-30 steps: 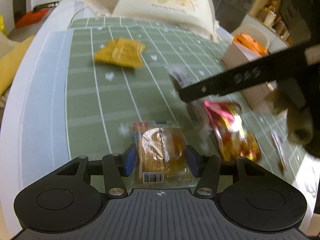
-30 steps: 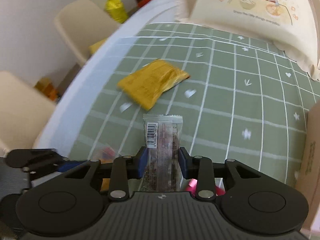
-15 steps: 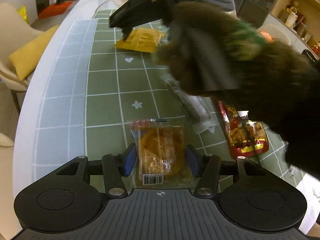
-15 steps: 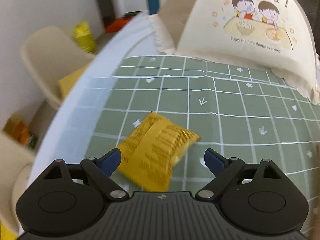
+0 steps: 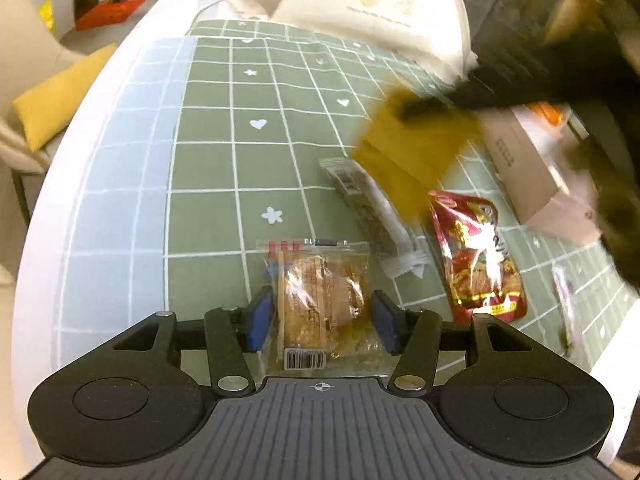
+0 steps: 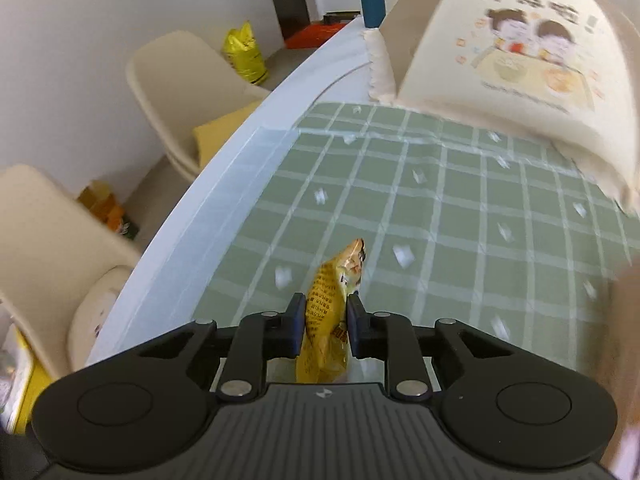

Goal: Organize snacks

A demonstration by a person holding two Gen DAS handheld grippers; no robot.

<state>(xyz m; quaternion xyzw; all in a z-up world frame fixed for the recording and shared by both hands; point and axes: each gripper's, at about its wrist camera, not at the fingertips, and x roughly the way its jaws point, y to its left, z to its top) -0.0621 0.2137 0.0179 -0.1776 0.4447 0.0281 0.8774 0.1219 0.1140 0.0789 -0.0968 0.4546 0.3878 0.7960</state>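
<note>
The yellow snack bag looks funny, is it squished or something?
A bit, yes. The right gripper is shut on the yellow snack bag, pinching it thin and holding it on edge in the air above the green checked cloth. I see no tear or spill, though the left wrist view of it is blurred.
</note>
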